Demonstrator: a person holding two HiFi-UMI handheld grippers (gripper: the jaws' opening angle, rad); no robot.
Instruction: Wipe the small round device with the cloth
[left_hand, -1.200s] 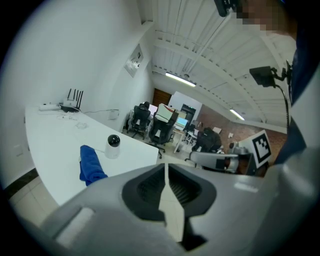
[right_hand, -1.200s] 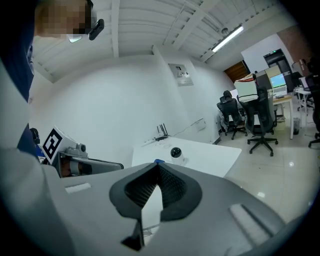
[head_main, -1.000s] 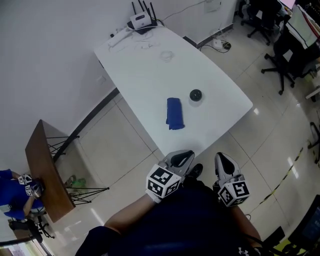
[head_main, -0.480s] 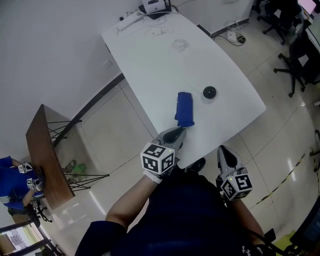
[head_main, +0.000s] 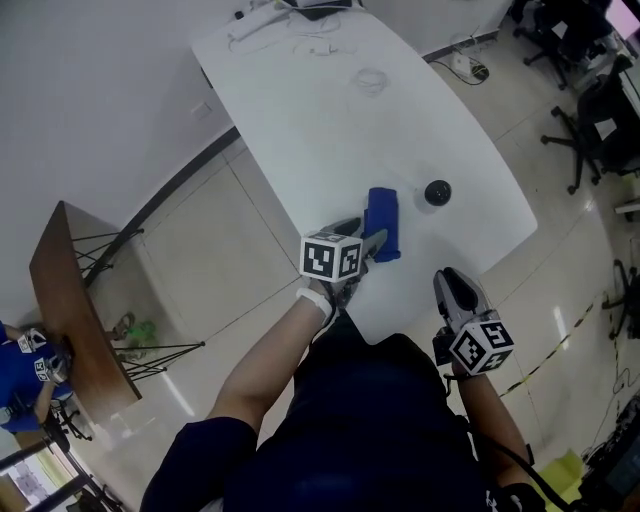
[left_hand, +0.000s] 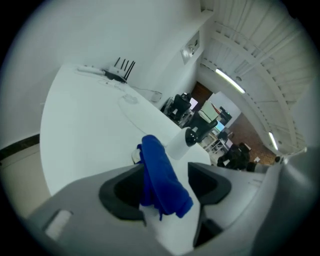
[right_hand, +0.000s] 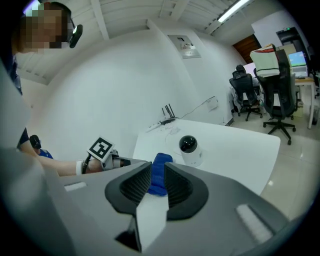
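A folded blue cloth (head_main: 384, 222) lies on the white table (head_main: 330, 120), and the small round device (head_main: 437, 192), white with a black dome, stands just right of it. My left gripper (head_main: 365, 238) is at the cloth's near end. Its jaws have just been opening and now stand wide, with the cloth (left_hand: 155, 160) lying loose between them in the left gripper (left_hand: 165, 171) view. The device (left_hand: 184, 141) stands beyond. My right gripper (head_main: 452, 278) hovers at the table's near edge. Its jaws have just been opening to a narrow gap with nothing in it. Ahead of the right gripper (right_hand: 157, 172) are the cloth (right_hand: 161, 164) and the device (right_hand: 189, 149).
A coiled cable (head_main: 372, 78) and a power strip (head_main: 262, 18) lie at the table's far end. Office chairs (head_main: 590, 110) stand on the right. A wooden folding table (head_main: 65, 310) and a person in blue (head_main: 25, 395) are on the left.
My left gripper has moved forward over the table to the cloth's near end and opened its jaws. My right gripper has come forward to the table's edge.
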